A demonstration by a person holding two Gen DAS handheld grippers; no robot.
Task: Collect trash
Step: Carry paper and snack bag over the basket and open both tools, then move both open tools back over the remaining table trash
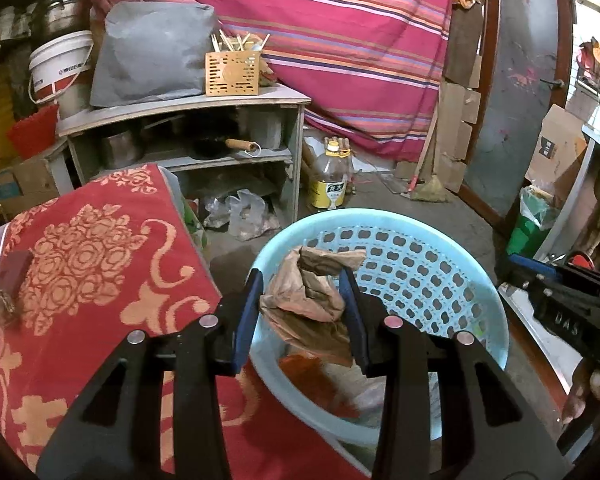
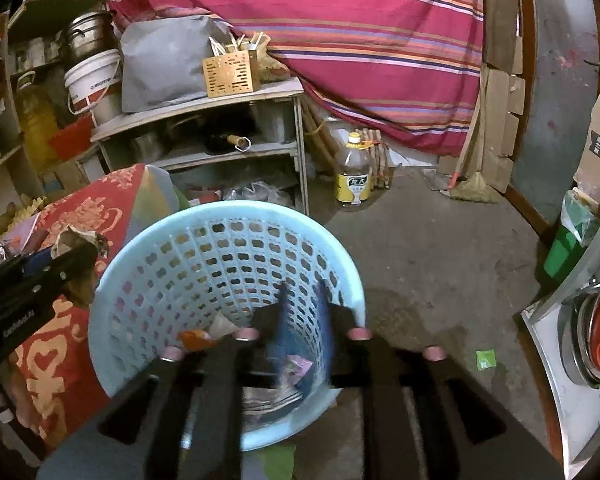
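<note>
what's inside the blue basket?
In the blue basket: an orange wrapper and other scraps on the bottom, partly hidden by the right gripper; the rest can't be made out.

The right claw [image 2: 302, 304] is hanging blurred over the light blue perforated basket [image 2: 148, 276], its jaws apart with nothing between them. Wrappers [image 2: 296, 366] are lying inside the basket. The left claw [image 2: 76, 256] is gripping crumpled brown paper [image 2: 70, 238] beside the rim.

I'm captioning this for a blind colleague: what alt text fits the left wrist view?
The left gripper grips a crumpled brown paper bag over a light-blue basket that already holds trash. A red patterned cloth lies left; cluttered shelves stand behind.
</note>
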